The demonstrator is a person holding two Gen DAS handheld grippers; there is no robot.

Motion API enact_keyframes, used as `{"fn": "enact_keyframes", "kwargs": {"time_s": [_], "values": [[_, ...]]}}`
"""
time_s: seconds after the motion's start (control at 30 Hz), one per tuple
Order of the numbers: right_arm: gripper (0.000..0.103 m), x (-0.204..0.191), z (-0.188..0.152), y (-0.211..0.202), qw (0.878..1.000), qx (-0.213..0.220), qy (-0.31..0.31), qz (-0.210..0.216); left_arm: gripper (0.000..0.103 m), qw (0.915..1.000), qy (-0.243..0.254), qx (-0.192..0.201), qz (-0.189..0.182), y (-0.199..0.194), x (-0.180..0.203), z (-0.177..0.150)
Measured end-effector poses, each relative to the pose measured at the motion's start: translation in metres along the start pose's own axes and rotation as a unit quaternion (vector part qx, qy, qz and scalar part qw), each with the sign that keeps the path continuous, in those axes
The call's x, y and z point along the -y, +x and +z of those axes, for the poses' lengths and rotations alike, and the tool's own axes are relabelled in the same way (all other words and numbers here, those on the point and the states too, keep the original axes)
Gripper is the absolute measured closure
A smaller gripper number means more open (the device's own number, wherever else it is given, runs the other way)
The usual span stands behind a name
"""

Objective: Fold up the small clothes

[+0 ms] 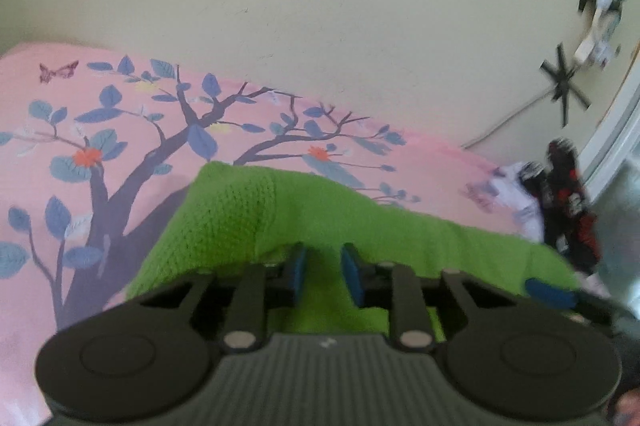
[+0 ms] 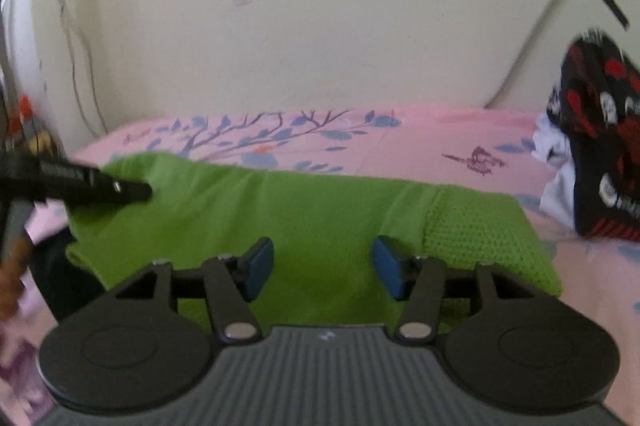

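A green knitted garment [image 1: 304, 214] lies on the pink bed sheet and also shows in the right wrist view [image 2: 312, 214]. My left gripper [image 1: 323, 272] hovers low over the garment's near edge with its blue pads a small gap apart and nothing between them. My right gripper [image 2: 322, 266] is open wide just above the garment's near edge, empty. The left gripper's black finger [image 2: 96, 182] shows at the left of the right wrist view, over the garment's left end. A blue pad of the right gripper [image 1: 550, 292] shows at the right of the left wrist view.
The pink sheet [image 1: 120, 130] carries a tree and butterfly print. A pile of black, red and white clothes [image 2: 592, 154] lies at the right end of the bed, also in the left wrist view [image 1: 560, 210]. A pale wall [image 2: 320, 26] with taped cables stands behind the bed.
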State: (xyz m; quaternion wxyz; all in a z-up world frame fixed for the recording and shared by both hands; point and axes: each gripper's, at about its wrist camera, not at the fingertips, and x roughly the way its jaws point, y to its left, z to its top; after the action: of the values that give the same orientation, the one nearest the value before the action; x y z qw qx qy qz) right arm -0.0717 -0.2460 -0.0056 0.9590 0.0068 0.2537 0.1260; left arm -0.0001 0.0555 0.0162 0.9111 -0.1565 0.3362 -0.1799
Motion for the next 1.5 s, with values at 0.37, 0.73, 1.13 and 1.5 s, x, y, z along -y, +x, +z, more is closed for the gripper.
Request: {"fn": "enact_keyframes", "kwargs": {"time_s": [0.37,0.73,1.13,1.5], "values": [[0.054,-0.028,0.023,0.009,0.997,0.010,0.031,0.063,0.071,0.9969,0.014,-0.010,-0.076,0.022,0.023,-0.003],[0.064,0.009,-0.018,-0.017,0.999,0.010,0.036,0.005,0.072,0.9957,0.018,-0.012,-0.090,0.028,0.009,-0.011],[0.055,0.015,-0.028,-0.027,0.998,0.018,0.053,0.010,0.056,0.9948,0.080,0.002,-0.063,0.025,0.029,-0.018],[0.052,0.015,-0.028,-0.026,0.998,0.019,0.053,0.012,0.038,0.9917,0.113,-0.001,-0.061,0.026,0.039,-0.022]]}}
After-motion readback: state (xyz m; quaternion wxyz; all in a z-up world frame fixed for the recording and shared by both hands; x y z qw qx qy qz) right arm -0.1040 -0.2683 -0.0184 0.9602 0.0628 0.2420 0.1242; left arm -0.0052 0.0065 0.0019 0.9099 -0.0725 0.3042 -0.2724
